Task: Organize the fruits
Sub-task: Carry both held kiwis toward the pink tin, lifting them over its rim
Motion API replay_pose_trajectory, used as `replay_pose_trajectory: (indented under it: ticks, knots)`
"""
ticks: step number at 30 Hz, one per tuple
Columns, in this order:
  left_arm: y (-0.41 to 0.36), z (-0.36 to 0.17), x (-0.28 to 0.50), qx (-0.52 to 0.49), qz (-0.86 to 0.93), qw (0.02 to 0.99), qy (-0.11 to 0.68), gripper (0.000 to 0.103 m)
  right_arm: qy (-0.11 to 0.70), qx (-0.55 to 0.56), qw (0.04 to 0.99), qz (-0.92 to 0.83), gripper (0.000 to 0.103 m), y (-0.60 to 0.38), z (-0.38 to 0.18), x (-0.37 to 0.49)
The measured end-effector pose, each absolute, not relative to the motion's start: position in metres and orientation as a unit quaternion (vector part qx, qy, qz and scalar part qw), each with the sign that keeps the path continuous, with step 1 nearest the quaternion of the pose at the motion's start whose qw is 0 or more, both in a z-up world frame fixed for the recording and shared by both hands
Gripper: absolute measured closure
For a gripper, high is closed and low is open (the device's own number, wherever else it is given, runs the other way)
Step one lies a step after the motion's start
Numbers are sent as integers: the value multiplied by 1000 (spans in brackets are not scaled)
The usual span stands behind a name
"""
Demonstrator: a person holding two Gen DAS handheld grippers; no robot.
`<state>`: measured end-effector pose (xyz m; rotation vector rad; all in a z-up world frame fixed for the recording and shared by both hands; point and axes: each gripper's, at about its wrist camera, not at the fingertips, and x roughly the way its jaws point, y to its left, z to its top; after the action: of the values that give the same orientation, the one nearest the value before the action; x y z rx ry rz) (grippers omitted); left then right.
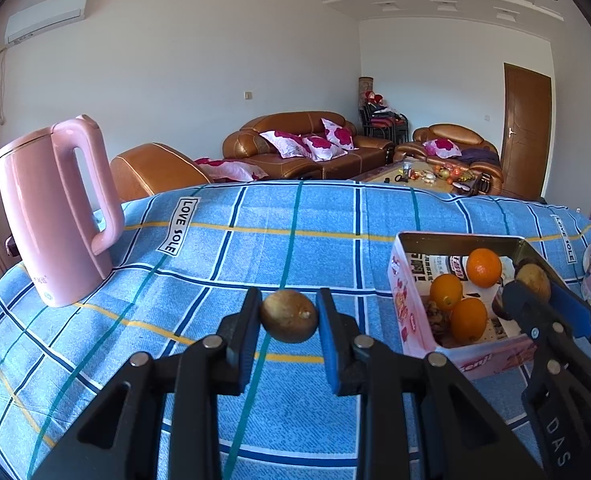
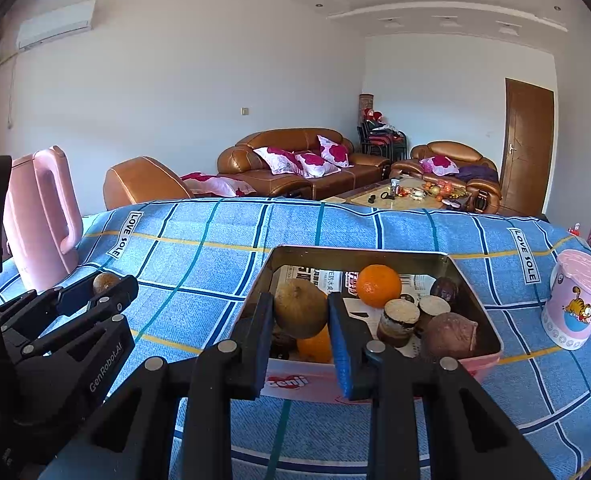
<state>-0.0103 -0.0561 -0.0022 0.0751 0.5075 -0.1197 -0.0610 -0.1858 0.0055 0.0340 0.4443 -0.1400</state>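
Right kiwi (image 2: 300, 308) over tin's near rim (image 2: 295, 376); left kiwi (image 1: 289, 315) outside.

You are holding a fruit (image 1: 289, 316) in the left gripper (image 1: 289, 312) above the tablecloth (image 1: 255, 248), left of the tin (image 2: 491, 336). The right gripper (image 2: 301, 312) is carrying another fruit (image 2: 300, 308) over the tin's near edge, where oranges (image 2: 378, 285) are lying inside. The kettle (image 1: 55, 216) is standing far left, the cup (image 2: 577, 300) right of the tin, the sofa (image 2: 295, 160) behind.
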Motion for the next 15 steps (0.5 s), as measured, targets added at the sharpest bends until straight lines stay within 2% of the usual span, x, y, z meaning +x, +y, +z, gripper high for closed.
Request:
replay_pose_trajectory:
  ticks: [15]
  knots:
    - [-95, 0, -27, 62, -96, 964, 242, 74, 203, 3, 974, -104, 74, -216, 8, -83]
